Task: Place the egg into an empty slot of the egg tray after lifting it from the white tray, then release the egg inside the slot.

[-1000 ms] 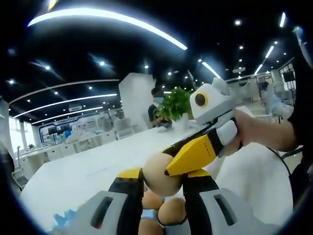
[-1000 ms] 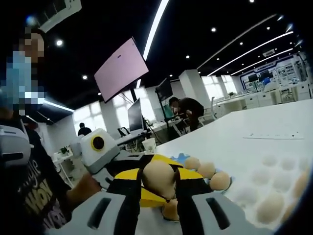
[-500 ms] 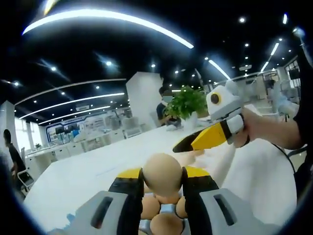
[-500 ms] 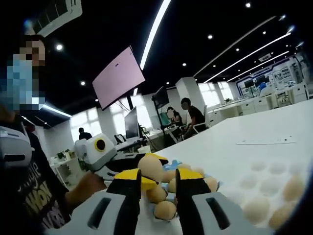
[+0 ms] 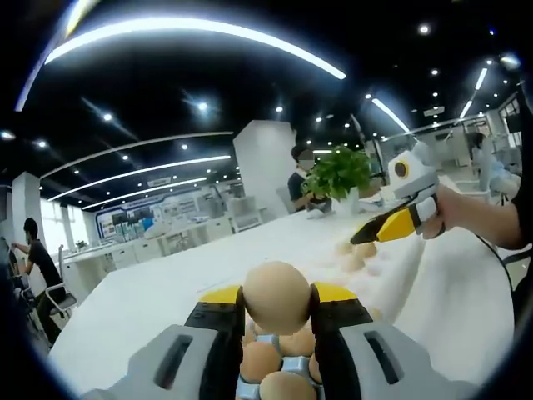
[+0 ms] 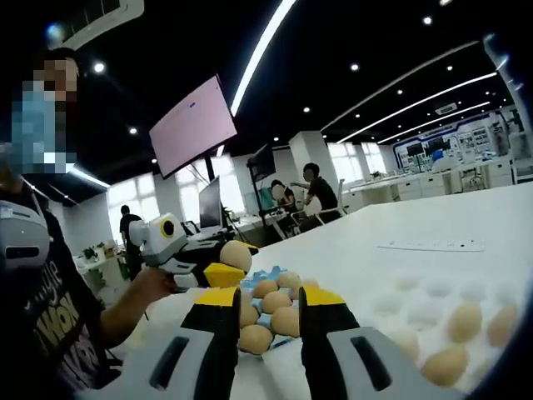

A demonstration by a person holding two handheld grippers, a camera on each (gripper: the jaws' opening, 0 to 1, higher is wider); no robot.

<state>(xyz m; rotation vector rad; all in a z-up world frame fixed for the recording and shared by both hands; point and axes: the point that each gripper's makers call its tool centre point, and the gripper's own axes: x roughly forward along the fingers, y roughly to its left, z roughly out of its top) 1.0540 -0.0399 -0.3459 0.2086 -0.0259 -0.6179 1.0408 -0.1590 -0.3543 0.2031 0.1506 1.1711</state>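
Tabletop [image 6: 400, 229]: long, white, carrying every item listed. Egg tray [image 6: 433, 312]: white, moulded, lying to the right in the right gripper view; several slots near the view's lower right hold brown eggs, the slots behind them stand bare; in the left gripper view it lies far off beside the right tongs. Tray of loose eggs [image 6: 268, 275]: its blue edge shows at the back in the right gripper view, with a cluster of brown eggs [image 6: 275, 312] resting close together, partly seen between the right tongs' jaws; whether a white tray lies under them cannot be told. Left tongs [image 5: 277, 304]: yellow-tipped black jaws closed on a brown egg [image 5: 276, 296], held up clear above the cluster of eggs; in the right gripper view the same tongs come in from the left in a person's hand [image 6: 154, 283], egg at the tips. Right tongs [image 6: 270, 308]: jaws parted with nothing between them, poised over the cluster; seen far to the right in the left gripper view, near the egg tray. Potted green plant [image 5: 340, 173]: standing on the tabletop beyond.
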